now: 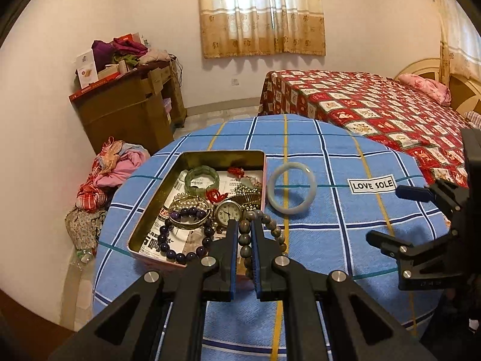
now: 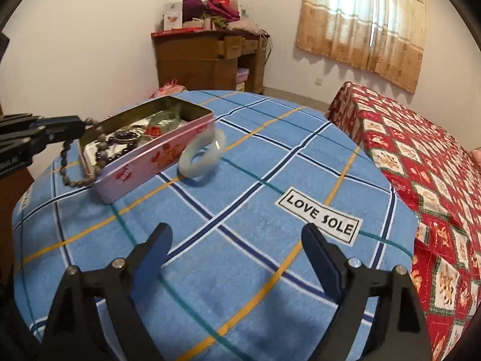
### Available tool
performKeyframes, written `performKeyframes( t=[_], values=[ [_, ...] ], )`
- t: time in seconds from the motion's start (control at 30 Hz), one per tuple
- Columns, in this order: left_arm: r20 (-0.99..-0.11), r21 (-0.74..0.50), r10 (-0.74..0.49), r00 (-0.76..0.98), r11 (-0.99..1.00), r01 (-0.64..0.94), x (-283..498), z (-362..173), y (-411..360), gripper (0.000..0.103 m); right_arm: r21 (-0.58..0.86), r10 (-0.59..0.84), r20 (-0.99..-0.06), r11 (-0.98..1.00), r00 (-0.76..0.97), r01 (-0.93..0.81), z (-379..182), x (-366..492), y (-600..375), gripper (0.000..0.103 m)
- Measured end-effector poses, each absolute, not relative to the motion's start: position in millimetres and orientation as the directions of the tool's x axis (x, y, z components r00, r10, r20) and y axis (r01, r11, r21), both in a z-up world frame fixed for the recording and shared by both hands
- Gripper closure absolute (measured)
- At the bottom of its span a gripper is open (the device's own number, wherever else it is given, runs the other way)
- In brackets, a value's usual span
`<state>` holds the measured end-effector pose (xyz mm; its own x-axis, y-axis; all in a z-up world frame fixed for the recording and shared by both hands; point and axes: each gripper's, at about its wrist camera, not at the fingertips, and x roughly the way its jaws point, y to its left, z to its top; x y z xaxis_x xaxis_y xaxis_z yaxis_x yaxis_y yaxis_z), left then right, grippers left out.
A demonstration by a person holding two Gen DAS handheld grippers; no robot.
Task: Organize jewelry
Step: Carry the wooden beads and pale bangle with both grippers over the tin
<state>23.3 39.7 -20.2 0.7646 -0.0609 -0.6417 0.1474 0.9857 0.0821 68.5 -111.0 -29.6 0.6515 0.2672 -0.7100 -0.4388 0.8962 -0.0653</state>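
Bench (image 2: 210, 270) draped in a blue plaid cloth fills both wrist views, a bed (image 1: 375, 105) with a red patchwork cover just beyond it and a wooden dresser (image 2: 192, 63) against the far wall. Toward the bench's left side sits an open pink tin (image 2: 156, 162), already holding a green bangle (image 1: 202, 177), a wristwatch (image 1: 228, 212), a purple bead bracelet (image 1: 186, 240) and other pieces. The left tongs (image 1: 243, 228), closed to a narrow slit, pinch a strand of grey-brown beads (image 1: 272, 228) at the tin's near right corner; the strand loops over the rim, part inside, part hanging outside over the cloth. A pale jade bangle (image 2: 203, 158) rests just beside the tin's long right wall, tipped on its edge in the right wrist view, its opening facing roughly toward the tin. The right tongs (image 2: 237, 258) stand wide apart and hold nothing, hovering over bare cloth near a "LOVE SOLE" label (image 2: 320, 218); the bangle lies ahead of them and to their left, with clear cloth between. The right hand looks the freer one to fetch it, though the tin wall crowds the bangle's far side.
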Motion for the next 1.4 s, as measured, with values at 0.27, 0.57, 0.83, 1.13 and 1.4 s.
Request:
performKeyframes(
  t=[0.27,0.57,0.83,1.13,1.4],
  values=[
    [-0.635,0.088,-0.05,0.771,0.987,0.136,31.3,-17.2,43.4,0.095,-0.037,0.31,-0.716,0.878,0.625,-0.478,-17.4,114.0,-88.6,0.014],
    [-0.63,0.081,-0.021,0.777,0.992,0.093,46.0,-14.3,61.7,0.095,-0.035,0.305,-0.78,0.85,0.546,-0.525,-42.0,154.5,-46.6,0.013],
    [-0.635,0.075,-0.012,0.773,0.994,0.077,51.9,-16.3,71.4,0.095,-0.011,0.289,-0.823,0.853,0.488,-0.522,-65.4,171.5,-46.5,0.025],
    [-0.624,0.074,0.016,0.781,0.997,0.039,58.2,-11.2,88.9,0.095,-0.059,0.286,-0.771,0.858,0.569,-0.51,-39.7,148.6,-52.2,0.025],
    [-0.617,0.087,0.045,0.786,0.996,0.01,71.6,-6.9,103.0,0.095,-0.056,0.36,-0.686,0.84,0.632,-0.539,4.9,148.0,-32.5,0.025]
  ],
)
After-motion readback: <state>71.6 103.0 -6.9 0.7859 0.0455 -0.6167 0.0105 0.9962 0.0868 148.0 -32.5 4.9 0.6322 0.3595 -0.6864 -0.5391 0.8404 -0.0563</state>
